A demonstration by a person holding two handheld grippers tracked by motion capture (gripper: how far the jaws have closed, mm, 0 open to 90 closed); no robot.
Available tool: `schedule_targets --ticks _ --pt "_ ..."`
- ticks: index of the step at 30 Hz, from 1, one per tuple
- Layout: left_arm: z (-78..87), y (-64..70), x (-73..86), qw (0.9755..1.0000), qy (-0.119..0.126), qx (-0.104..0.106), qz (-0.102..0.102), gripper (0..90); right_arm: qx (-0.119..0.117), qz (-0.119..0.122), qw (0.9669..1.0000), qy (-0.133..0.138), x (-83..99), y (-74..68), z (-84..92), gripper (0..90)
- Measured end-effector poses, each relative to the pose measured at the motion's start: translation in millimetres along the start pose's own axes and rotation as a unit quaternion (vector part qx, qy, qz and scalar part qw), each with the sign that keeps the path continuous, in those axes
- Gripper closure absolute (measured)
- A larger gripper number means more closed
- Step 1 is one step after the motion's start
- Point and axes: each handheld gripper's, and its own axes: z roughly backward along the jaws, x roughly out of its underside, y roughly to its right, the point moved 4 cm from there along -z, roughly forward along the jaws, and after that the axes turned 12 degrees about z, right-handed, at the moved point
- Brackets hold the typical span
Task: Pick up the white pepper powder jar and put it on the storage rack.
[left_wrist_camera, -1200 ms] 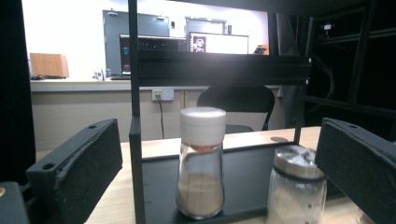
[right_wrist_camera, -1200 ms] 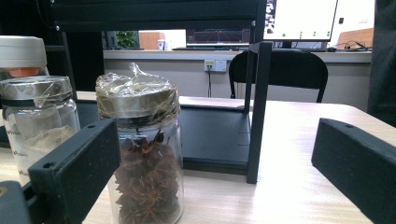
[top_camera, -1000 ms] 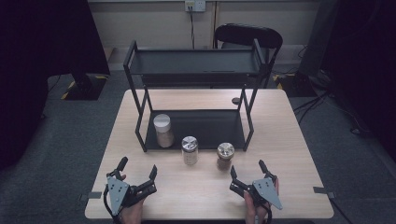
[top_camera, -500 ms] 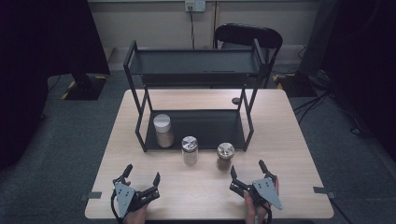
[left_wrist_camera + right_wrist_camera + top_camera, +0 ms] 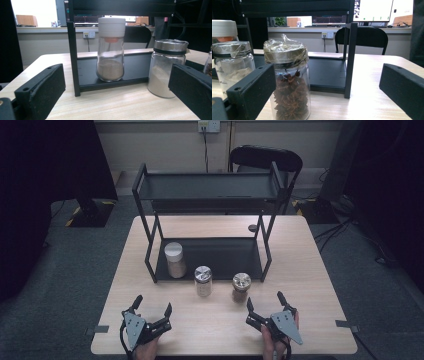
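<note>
Nearest the right gripper, whose jaws are spread and empty, a glass jar of star anise is seen on the table, just before the black rack. It is judged smooth, rigid, breakable and fairly light — best clasped around its body, as cling film covers the lid. A powder jar stands beside it; a white-capped shaker rests on the rack's lower shelf. The left gripper is likewise held open.

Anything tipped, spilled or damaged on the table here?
Nothing stands out. The white-lidded jar stands upright on the rack's lower shelf; the powder jar and star-anise jar stand upright on the table.
</note>
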Motion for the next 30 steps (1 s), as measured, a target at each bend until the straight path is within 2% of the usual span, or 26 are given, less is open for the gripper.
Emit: schedule_targets --ticks 4,7,12,15,20,30 --pt "0.0 0.7 0.2 1.0 0.001 -0.002 0.0 0.0 -0.002 -0.006 1.0 0.001 0.5 1.6 0.8 0.0" --pt "0.0 1.1 0.3 1.0 0.001 -0.004 0.001 0.0 -0.006 -0.009 0.9999 -0.008 -2.2 2.8 1.2 0.0" --pt "-0.1 1.4 0.4 1.0 0.001 -0.005 0.001 0.0 -0.011 -0.029 0.9995 -0.007 -5.5 4.8 4.8 0.4" --pt "-0.1 1.6 0.3 1.0 0.001 -0.006 0.001 0.1 -0.019 -0.015 0.9997 0.0 -11.2 2.7 6.7 0.7" --pt "0.0 1.5 0.4 1.0 0.002 -0.006 0.001 0.1 -0.046 -0.02 0.9986 0.018 -23.5 0.4 8.7 0.6" --pt "-0.1 1.9 0.4 1.0 0.002 -0.007 0.001 0.1 -0.084 -0.011 0.9962 0.021 -45.7 -12.2 4.6 0.7"
